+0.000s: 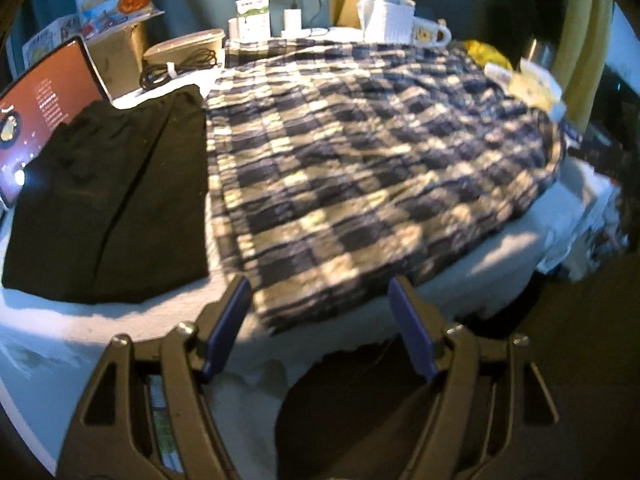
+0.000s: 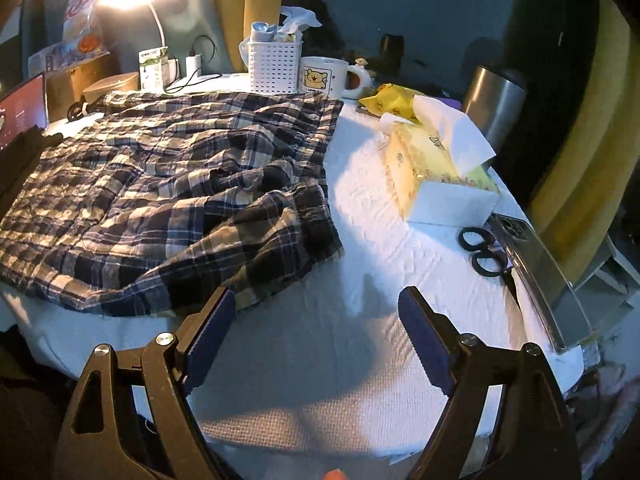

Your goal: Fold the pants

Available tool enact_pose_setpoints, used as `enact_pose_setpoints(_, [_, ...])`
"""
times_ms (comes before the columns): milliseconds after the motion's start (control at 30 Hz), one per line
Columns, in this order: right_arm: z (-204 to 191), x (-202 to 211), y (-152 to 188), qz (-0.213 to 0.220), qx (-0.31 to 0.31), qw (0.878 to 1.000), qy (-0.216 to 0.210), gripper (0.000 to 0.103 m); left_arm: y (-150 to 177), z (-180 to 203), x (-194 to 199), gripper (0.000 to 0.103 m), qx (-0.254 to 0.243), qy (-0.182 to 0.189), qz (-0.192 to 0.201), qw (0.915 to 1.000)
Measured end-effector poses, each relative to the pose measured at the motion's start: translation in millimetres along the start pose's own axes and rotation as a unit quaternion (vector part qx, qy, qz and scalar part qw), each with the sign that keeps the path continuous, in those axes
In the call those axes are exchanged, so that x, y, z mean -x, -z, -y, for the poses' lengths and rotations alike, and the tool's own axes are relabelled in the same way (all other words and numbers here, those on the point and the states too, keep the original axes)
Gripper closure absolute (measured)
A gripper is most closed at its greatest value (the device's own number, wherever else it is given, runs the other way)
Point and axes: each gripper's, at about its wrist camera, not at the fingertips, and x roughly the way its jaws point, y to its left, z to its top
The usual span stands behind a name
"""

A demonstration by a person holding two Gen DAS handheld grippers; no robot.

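Observation:
Blue-and-cream plaid pants (image 1: 360, 152) lie spread across the white-covered table (image 1: 120, 320). In the right wrist view the pants (image 2: 172, 200) are rumpled, with the elastic waistband bunched at their right side. My left gripper (image 1: 320, 292) is open and empty, just above the pants' near edge. My right gripper (image 2: 316, 304) is open and empty over bare table, its left finger close to the pants' near right corner.
A folded black garment (image 1: 116, 200) lies left of the pants, beside a lit tablet (image 1: 36, 128). A tissue box (image 2: 440, 176), scissors (image 2: 484, 252), a phone (image 2: 536, 264), a steel tumbler (image 2: 496, 100), a mug (image 2: 328, 76) and a white basket (image 2: 276, 60) stand at the right and back.

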Motion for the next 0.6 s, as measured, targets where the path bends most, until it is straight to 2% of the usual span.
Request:
enact_pose_setpoints(100, [-0.8, -1.8, -2.2, -0.001, 0.005, 1.000, 0.001, 0.017, 7.2, 3.0, -9.0, 0.028, -0.025, -0.030, -0.013, 0.9992])
enact_pose_setpoints(200, [-1.3, -8.1, -2.9, -0.004, 0.009, 1.000, 0.005, 0.017, 6.1, 2.4, -9.8, 0.028, -0.020, -0.025, 0.002, 0.9995])
enact_pose_setpoints(333, [-4.8, -13.4, 1.1, -0.009, 0.036, 0.999, 0.033, 0.017, 1.7, -0.8, -12.7, 0.031, 0.000, -0.015, 0.012, 0.9998])
enact_pose_setpoints(367, [-4.6, -14.3, 1.9, -0.010, 0.042, 0.998, 0.039, 0.017, 1.3, -0.9, -12.8, 0.038, -0.001, -0.013, 0.018, 0.9997])
enact_pose_setpoints(400, [-4.3, -16.0, 2.8, -0.012, 0.050, 0.998, 0.046, 0.017, 0.6, -2.0, -12.6, 0.051, 0.001, -0.011, 0.026, 0.9996])
enact_pose_setpoints(433, [-4.3, -18.2, 3.6, -0.013, 0.063, 0.996, 0.057, 0.017, -0.8, -3.4, -12.7, 0.060, 0.006, -0.011, 0.031, 0.9994])
enact_pose_setpoints(467, [-5.5, -20.2, 4.1, -0.013, 0.077, 0.995, 0.070, 0.017, -2.7, -6.2, -12.4, 0.078, 0.014, -0.012, 0.035, 0.9992])
enact_pose_setpoints(500, [-6.9, -22.3, 4.8, -0.013, 0.092, 0.993, 0.080, 0.017, -5.2, -10.6, -12.6, 0.088, 0.026, -0.006, 0.036, 0.9990])
enact_pose_setpoints(600, [-8.3, -25.7, 5.0, -0.002, 0.127, 0.988, 0.083, 0.017, -11.0, -15.7, -6.4, 0.092, 0.042, 0.011, 0.053, 0.9976])
